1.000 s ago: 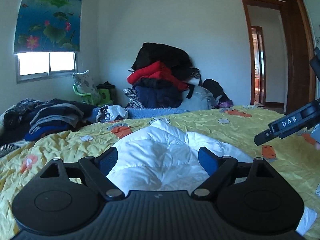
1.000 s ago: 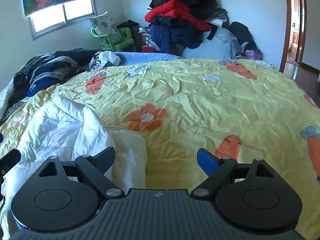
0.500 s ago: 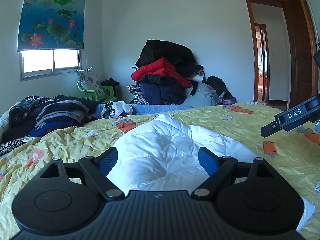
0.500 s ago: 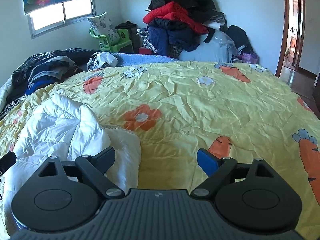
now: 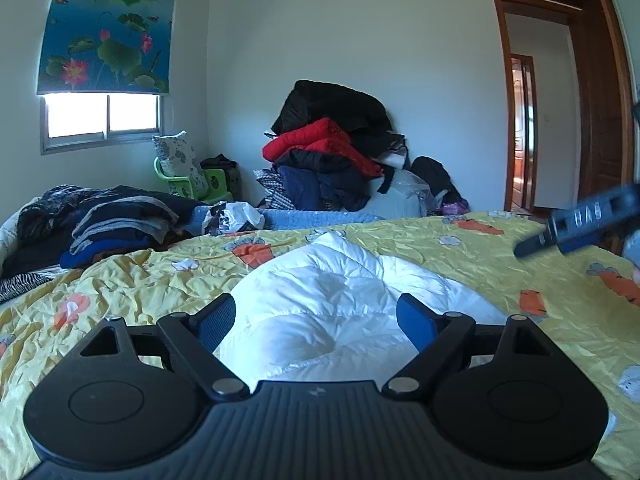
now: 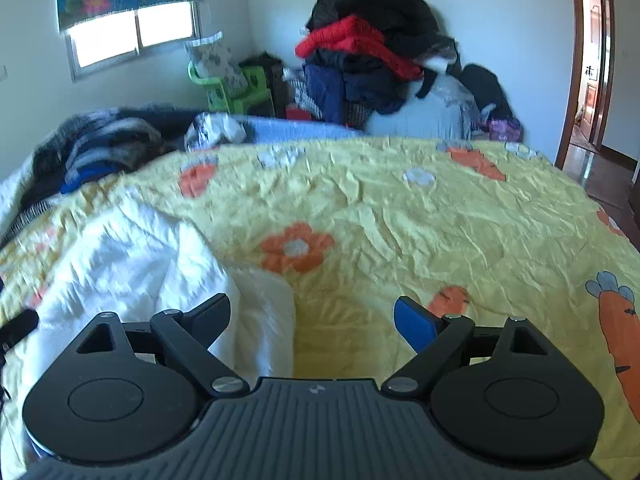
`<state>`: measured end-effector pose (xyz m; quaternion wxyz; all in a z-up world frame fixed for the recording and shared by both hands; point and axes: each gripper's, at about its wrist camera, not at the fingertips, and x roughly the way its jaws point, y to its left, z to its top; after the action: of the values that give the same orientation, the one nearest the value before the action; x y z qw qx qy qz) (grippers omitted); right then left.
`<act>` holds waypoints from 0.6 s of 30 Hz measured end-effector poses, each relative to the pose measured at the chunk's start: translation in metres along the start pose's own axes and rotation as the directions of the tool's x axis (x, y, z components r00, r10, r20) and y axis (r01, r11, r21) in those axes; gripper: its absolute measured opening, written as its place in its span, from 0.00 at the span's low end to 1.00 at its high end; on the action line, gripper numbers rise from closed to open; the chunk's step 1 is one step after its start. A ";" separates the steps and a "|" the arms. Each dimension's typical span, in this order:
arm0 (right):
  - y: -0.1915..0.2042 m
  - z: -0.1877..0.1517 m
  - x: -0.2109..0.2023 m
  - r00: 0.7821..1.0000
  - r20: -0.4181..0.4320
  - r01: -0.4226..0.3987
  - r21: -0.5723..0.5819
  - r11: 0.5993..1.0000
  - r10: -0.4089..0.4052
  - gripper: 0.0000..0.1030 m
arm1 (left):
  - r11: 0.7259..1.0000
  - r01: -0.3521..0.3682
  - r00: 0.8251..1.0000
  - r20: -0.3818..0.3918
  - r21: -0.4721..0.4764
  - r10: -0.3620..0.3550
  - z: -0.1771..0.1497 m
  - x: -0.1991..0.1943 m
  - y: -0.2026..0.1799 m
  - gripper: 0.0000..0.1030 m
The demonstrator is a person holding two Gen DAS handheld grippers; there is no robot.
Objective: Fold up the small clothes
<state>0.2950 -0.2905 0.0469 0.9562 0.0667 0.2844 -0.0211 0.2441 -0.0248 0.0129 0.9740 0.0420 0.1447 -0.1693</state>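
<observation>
Not much has changed in the last second: the puffy white quilted jacket (image 5: 332,300) still lies rumpled on the yellow carrot-print bedspread (image 6: 400,216). Left claw (image 5: 316,320) and right claw (image 6: 312,316) both hang wide open, empty, so folding hasn't started.

The right gripper (image 6: 312,316) hangs with jaws wide apart and empty above a yellow bedspread (image 6: 400,216), a rumpled white padded jacket (image 6: 132,264) beside its left finger and piled clothes (image 6: 368,52) against the wall far ahead.
</observation>
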 end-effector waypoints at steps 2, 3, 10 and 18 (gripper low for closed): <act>0.004 0.004 -0.011 0.993 0.060 -0.108 0.037 0.993 0.106 0.90 | 1.000 0.021 1.000 -0.014 0.011 -0.021 -0.002 -0.001 -0.002 0.86; 0.004 0.006 -0.012 0.982 0.072 -0.179 0.062 0.982 0.174 0.93 | 0.999 0.035 0.999 -0.020 0.016 -0.034 -0.003 0.000 -0.003 0.86; 0.025 0.012 0.059 0.876 -0.060 -0.448 0.264 0.854 0.478 0.99 | 0.995 0.097 0.979 -0.179 -0.037 -0.102 -0.005 0.049 -0.015 0.86; 0.041 -0.025 0.129 0.896 -0.286 -0.292 0.199 0.936 0.340 0.97 | 0.994 0.102 0.956 -0.273 -0.030 -0.106 -0.027 0.084 -0.028 0.96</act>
<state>0.3929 -0.2472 -0.0396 0.8811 0.1867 0.4164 0.1244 0.3031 -0.0743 -0.0385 0.9347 0.0498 0.2813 -0.2117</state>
